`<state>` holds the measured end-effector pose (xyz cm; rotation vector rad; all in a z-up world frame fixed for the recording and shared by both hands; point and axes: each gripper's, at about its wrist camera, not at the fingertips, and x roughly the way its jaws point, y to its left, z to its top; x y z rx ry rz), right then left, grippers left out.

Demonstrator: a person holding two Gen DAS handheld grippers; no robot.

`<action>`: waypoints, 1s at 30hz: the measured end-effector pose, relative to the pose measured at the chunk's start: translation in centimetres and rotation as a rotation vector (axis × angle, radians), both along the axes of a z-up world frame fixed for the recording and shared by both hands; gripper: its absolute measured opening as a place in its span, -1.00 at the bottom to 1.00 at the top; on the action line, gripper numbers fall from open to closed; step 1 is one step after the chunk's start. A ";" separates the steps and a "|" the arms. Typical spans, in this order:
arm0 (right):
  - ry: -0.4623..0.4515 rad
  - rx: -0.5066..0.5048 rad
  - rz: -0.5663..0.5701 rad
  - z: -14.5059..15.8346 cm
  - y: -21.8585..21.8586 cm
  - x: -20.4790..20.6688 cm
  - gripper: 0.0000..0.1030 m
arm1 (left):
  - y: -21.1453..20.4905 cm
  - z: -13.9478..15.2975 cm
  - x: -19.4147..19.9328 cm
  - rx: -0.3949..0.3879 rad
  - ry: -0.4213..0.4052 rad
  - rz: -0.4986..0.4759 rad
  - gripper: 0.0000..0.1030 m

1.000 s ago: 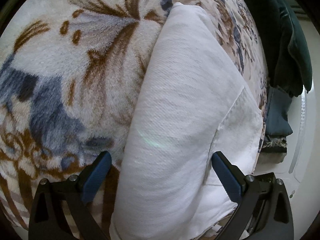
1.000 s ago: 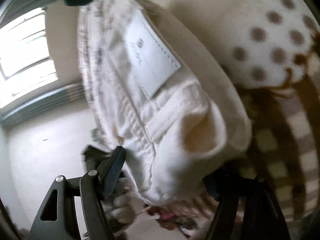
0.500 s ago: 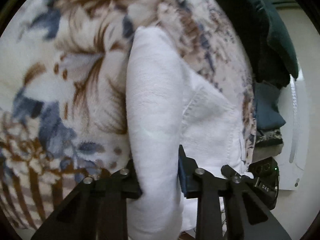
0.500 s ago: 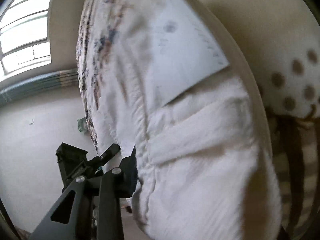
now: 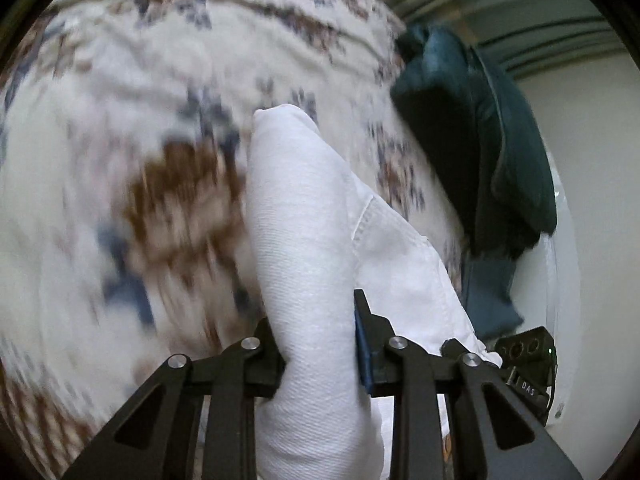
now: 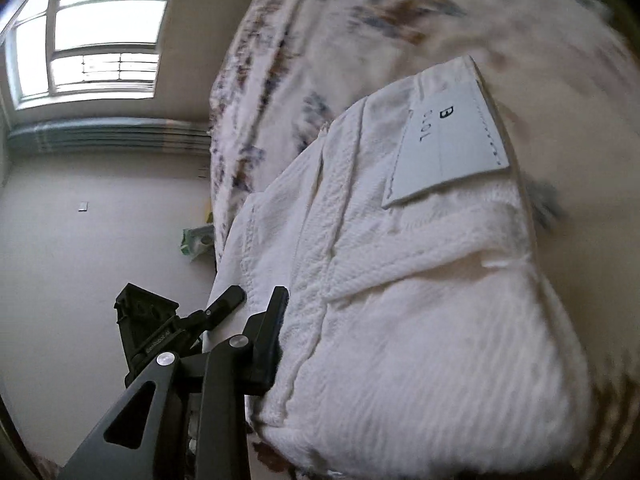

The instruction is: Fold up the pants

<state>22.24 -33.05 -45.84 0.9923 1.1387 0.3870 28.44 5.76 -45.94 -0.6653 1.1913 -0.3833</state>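
Both jaws, spread a second ago, now pinch the white pants (image 5: 312, 240): left hand-held gripper (image 5: 320, 356) and right hand-held gripper (image 6: 340, 340) lift the waist end for folding.

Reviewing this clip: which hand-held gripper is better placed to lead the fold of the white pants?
Probably the right hand-held gripper: it pinches the white pants at the waistband near the label. The left hand-held gripper only clamps a bunched roll of the same pants.

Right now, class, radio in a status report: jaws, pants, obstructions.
Left gripper shut on white pants. Right gripper clamps the waistband. Dark green clothes piled alongside, not blocking.
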 end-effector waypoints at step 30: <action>0.058 -0.865 0.115 -4.9 23.9 33.0 0.89 | 10.4 -5.0 22.9 0.637 -0.033 -0.005 0.98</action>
